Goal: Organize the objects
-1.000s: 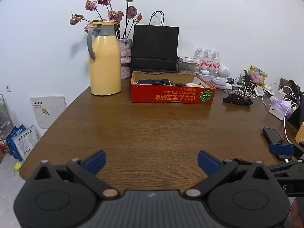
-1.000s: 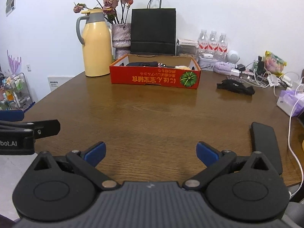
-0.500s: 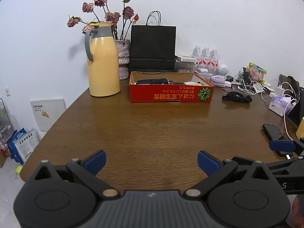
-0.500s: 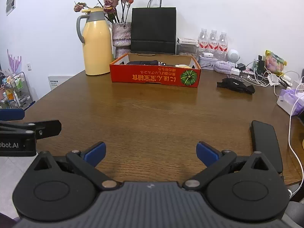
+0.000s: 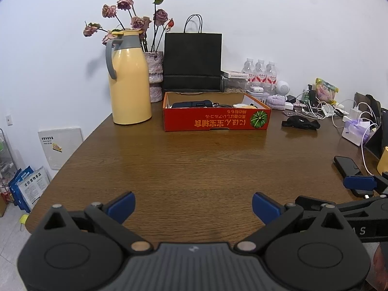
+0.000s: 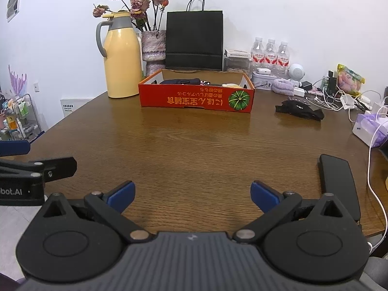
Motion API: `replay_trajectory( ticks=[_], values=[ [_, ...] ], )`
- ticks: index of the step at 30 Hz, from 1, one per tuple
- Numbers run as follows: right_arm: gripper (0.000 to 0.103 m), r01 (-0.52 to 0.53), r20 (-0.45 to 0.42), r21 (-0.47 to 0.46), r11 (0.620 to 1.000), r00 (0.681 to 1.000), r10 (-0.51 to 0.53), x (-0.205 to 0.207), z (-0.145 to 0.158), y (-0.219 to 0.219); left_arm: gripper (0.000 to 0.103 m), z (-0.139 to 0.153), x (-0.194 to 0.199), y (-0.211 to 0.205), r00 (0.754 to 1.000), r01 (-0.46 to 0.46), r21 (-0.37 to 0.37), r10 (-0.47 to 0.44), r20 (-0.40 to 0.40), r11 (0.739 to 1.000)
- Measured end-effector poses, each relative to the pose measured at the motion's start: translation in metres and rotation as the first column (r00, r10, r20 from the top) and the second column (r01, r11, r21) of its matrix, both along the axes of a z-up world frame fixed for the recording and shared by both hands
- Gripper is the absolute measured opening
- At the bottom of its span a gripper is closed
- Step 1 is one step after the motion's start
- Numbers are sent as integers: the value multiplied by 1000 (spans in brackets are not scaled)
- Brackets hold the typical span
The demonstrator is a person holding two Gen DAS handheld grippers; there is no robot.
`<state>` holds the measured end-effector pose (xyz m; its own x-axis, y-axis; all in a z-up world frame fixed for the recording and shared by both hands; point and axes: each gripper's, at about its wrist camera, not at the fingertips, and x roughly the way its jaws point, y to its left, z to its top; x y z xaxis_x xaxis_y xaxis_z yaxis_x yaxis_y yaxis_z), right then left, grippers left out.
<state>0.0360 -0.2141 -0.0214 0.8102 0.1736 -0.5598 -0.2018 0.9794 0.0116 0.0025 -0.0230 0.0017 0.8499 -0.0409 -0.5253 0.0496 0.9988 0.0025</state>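
A red cardboard box [image 5: 215,121] stands at the far side of the brown table [image 5: 194,165]; it also shows in the right wrist view [image 6: 196,99]. It holds a dark case [image 5: 191,103] and other small items. My left gripper [image 5: 192,205] is open and empty above the table's near edge. My right gripper [image 6: 191,195] is open and empty, to the right of the left one. A black phone [image 6: 338,179] lies on the table just right of my right gripper.
A yellow jug [image 5: 128,80], a vase of dried roses [image 5: 155,77] and a black paper bag [image 5: 192,63] stand behind the box. A black cloth item [image 6: 299,109], water bottles [image 6: 270,54], chargers and cables [image 6: 337,97] fill the right side.
Both grippers have drawn back slightly and tilted, so the box and jug sit a little farther and lower in view. Both stay open and empty.
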Motion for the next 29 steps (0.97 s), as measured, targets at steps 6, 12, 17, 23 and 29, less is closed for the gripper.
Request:
replay_trajectory(
  ticks=[6,12,17,23,29],
  values=[
    [103,-19,-35,58,998,999,21,4,0,-6,103,-2,-1,-2,1000,11,2,-11,-2,1000],
    [103,0,-58,75,997,998,4,7,0,-11,103,-5,4,2,999,29,13,-28,-37,1000],
    [103,6,-66,79,997,998,-1,8,-1,-14,103,-9,7,5,996,37,7,-36,-78,999],
    [103,-10,-65,73,997,998,15,7,0,-8,103,-7,5,6,998,32,5,-31,-62,999],
    [103,-12,-69,72,997,997,17,8,-1,-7,103,-7,4,8,998,51,-10,-51,-45,999]
  ],
)
